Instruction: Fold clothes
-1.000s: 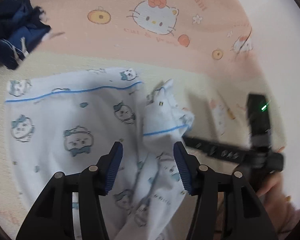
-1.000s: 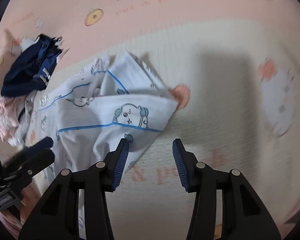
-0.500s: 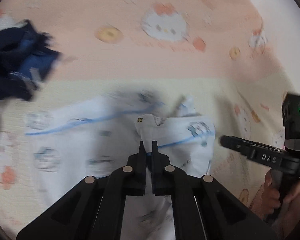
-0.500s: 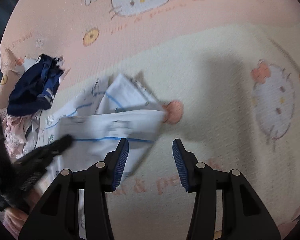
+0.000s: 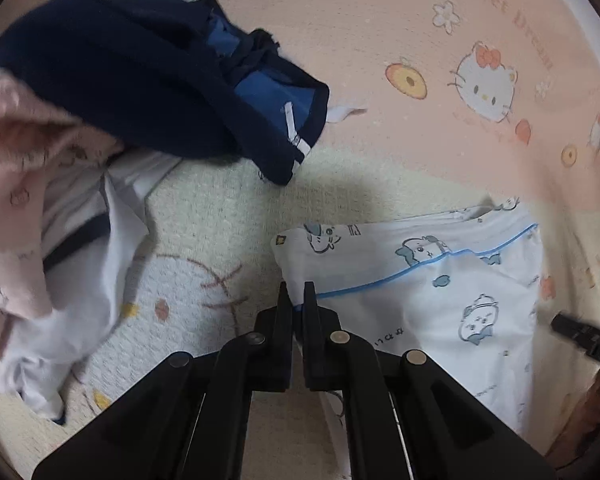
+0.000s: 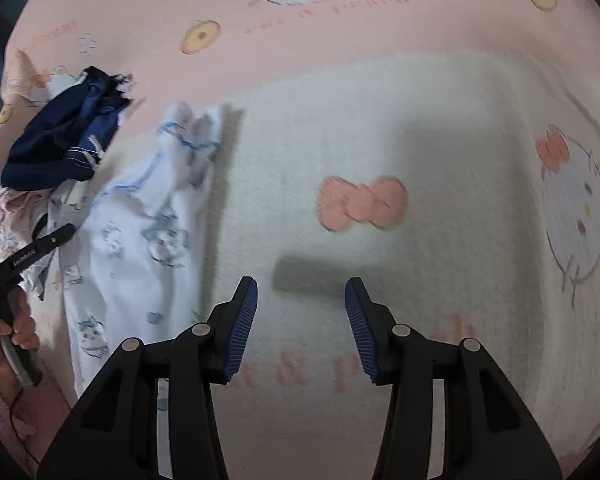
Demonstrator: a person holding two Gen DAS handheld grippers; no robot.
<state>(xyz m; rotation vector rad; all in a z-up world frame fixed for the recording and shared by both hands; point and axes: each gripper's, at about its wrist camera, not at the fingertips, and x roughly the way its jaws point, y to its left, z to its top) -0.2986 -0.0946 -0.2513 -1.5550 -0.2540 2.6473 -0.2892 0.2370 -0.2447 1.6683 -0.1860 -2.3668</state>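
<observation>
- Where the cream middle of the blanket (image 5: 220,216) meets its pink border, the left gripper (image 5: 296,300) has its jaws pressed together on the near edge of the white shirt (image 5: 440,292), beside the blue trim line.
- Shirt: white with blue cartoon animals, folded over on itself, lying flat on the cream part of the blanket; in the right wrist view it (image 6: 140,240) runs as a long strip toward the pink border.
- Right gripper (image 6: 301,320): jaws wide apart, blue pads showing, nothing between them; it hovers over bare cream blanket with its shadow just ahead, well apart from the shirt.
- Navy garment (image 5: 140,80) lies bunched at the pink border, apart from the shirt's far corner.
- Pink and white clothes (image 5: 28,220) heaped along the blanket's left edge, partly under the navy one; blurred.
- A hand (image 6: 8,332) grips the left gripper's handle at the left edge of the right wrist view.
</observation>
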